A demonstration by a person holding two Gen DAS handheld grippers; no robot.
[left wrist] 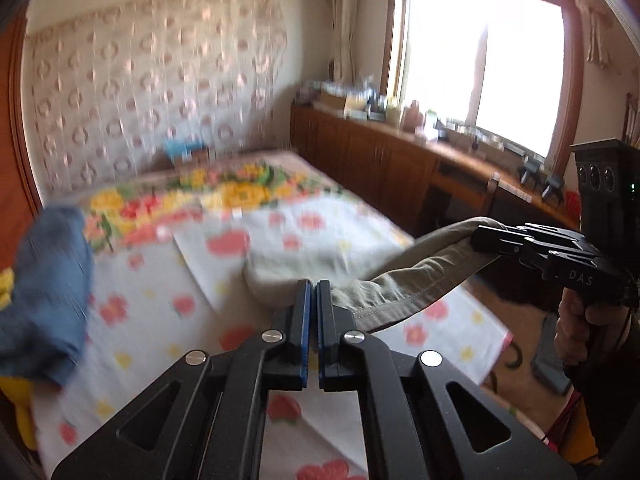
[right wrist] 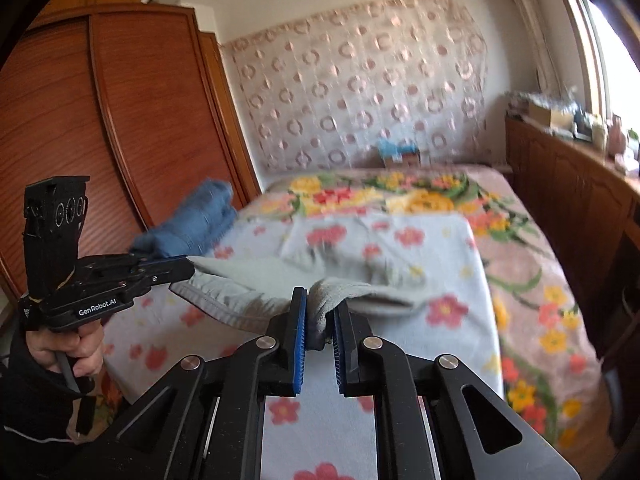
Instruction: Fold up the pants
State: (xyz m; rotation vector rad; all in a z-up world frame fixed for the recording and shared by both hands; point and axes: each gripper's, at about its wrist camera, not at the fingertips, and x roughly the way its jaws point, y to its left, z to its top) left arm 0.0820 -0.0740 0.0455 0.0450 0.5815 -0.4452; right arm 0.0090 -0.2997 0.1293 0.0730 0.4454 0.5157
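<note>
Khaki pants (left wrist: 404, 280) hang stretched between both claws above the bed (left wrist: 168, 320). Left gripper (left wrist: 313, 286) pressed together on one edge of the fabric, right gripper (right wrist: 320, 312) pinching a bunched fold. Rest of pants droops onto the flowered sheet; blue cloth (right wrist: 192, 220) lies nearby, far left.

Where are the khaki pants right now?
The khaki pants hang stretched between the left gripper and right gripper, just above the floral sheet, right of the blue garment.
</note>
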